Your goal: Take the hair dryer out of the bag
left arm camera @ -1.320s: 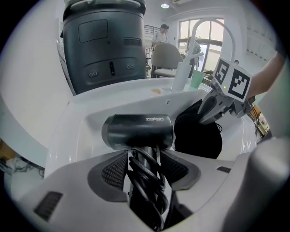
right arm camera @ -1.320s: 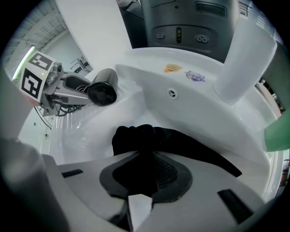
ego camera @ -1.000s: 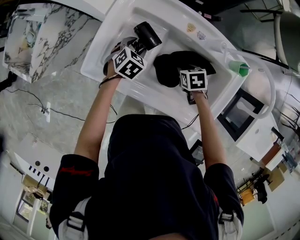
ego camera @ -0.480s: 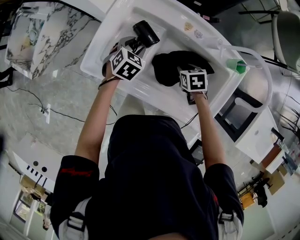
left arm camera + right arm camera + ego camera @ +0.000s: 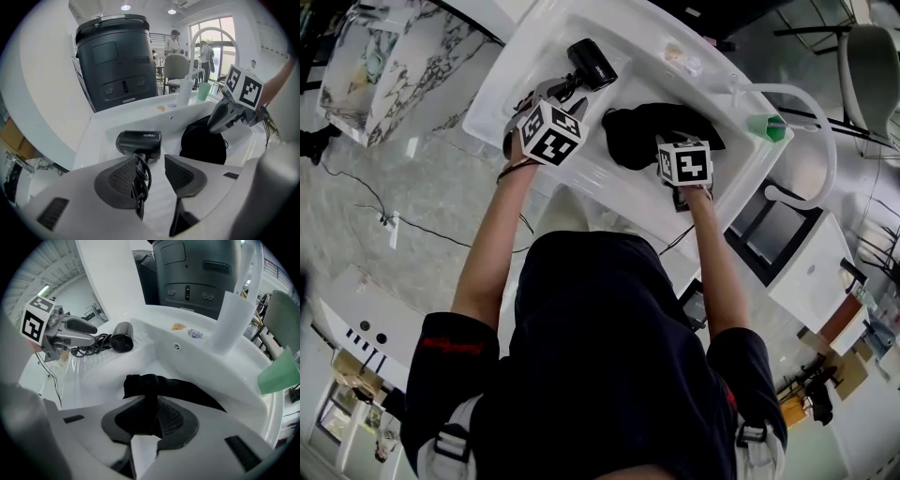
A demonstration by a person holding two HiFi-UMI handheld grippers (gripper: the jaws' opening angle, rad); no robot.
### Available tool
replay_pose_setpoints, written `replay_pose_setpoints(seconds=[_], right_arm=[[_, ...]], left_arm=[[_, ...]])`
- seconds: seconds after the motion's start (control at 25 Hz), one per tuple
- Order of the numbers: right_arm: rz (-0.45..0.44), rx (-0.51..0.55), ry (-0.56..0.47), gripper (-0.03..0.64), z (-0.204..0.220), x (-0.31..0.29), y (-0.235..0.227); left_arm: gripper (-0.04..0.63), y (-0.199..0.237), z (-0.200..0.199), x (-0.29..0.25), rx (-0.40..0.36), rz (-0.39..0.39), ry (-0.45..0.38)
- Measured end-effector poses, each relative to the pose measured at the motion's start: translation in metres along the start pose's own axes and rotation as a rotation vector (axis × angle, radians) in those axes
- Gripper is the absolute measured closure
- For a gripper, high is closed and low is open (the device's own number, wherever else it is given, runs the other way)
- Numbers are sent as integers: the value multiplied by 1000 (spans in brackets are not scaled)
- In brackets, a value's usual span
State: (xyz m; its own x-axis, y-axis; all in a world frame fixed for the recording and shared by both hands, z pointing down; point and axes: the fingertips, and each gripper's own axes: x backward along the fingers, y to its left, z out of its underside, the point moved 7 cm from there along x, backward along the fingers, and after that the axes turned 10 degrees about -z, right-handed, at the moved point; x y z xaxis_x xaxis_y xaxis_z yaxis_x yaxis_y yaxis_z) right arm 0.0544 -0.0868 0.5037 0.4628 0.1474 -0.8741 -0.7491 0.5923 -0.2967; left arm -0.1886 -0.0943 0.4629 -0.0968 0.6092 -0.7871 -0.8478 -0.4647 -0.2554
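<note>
Your left hand-held gripper (image 5: pixel 152 159) agape, hair dryer cord (image 5: pixel 140 180) loose between its jaws, your right hand-held gripper (image 5: pixel 152 403) just closing, pinching the bag (image 5: pixel 176 390).

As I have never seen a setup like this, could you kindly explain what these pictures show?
A person holds a two-jaw gripper in each hand, over a white basin. One picture looks down from a camera on the person's head; the other two come from cameras riding on each gripper. The hair dryer lies in the basin, out of the black bag beside it. The left gripper is open, with the dryer's cord between its jaws. The right gripper has just been closing and pinches the bag's fabric.
</note>
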Motion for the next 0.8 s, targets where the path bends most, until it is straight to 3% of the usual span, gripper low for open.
replay_pose_setpoints(seconds=[0.8], right_arm=[[-30, 54, -74, 565, 17, 31, 6]], left_arm=[[413, -43, 1, 51, 48, -41, -23]])
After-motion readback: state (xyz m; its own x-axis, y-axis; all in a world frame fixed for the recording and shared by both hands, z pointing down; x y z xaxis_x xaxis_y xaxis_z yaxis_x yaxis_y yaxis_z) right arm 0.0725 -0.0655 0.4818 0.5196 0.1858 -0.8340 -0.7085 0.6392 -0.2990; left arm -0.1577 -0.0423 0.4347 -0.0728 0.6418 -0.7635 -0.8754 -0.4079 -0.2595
